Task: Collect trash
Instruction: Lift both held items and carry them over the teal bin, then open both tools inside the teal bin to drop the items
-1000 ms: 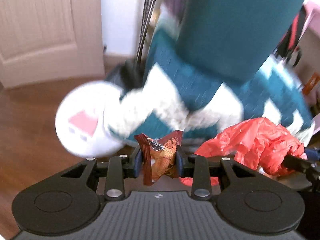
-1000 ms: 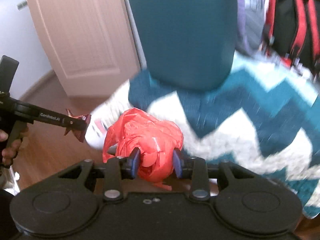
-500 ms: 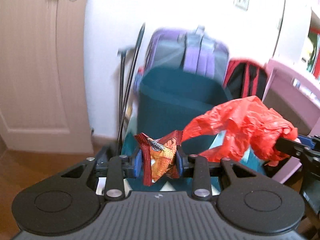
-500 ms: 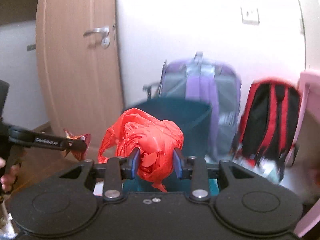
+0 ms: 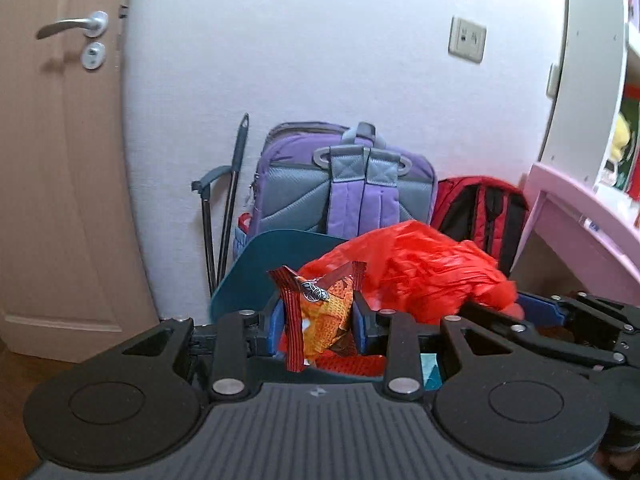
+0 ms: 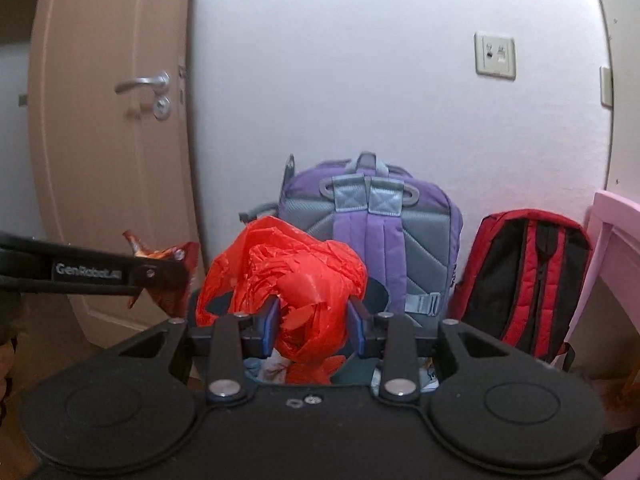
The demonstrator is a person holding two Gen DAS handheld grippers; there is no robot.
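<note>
Your left gripper [image 5: 319,327] is clamped on a crumpled orange snack wrapper [image 5: 322,318], its blue pads pressing both sides so the dark red sealed edge of the packet sticks up and hangs down on the left pad's side. Your right gripper [image 6: 313,326] is pinching a bunched red plastic bag [image 6: 298,280]; most of the bag billows above and to the left of its fingers, and a loose tail hangs below them. From the left wrist view the same red bag sits just right of and behind your wrapper, with the right gripper's black arm reaching in from the right edge. From the right wrist view the left gripper's arm comes in from the left edge, the wrapper showing at its tip, near the bag but not touching it as far as you can see. Directly ahead of and below both grippers is the teal bin [image 5: 256,272], its rim partly hidden behind the trash you hold. Beyond the bin, a purple backpack [image 6: 372,236] leans against the white wall, with a red and black backpack [image 6: 524,280] to its right. Left of your grippers stands a beige door [image 6: 108,160] with a metal handle, and pink furniture [image 5: 580,224] lies to the right.
</note>
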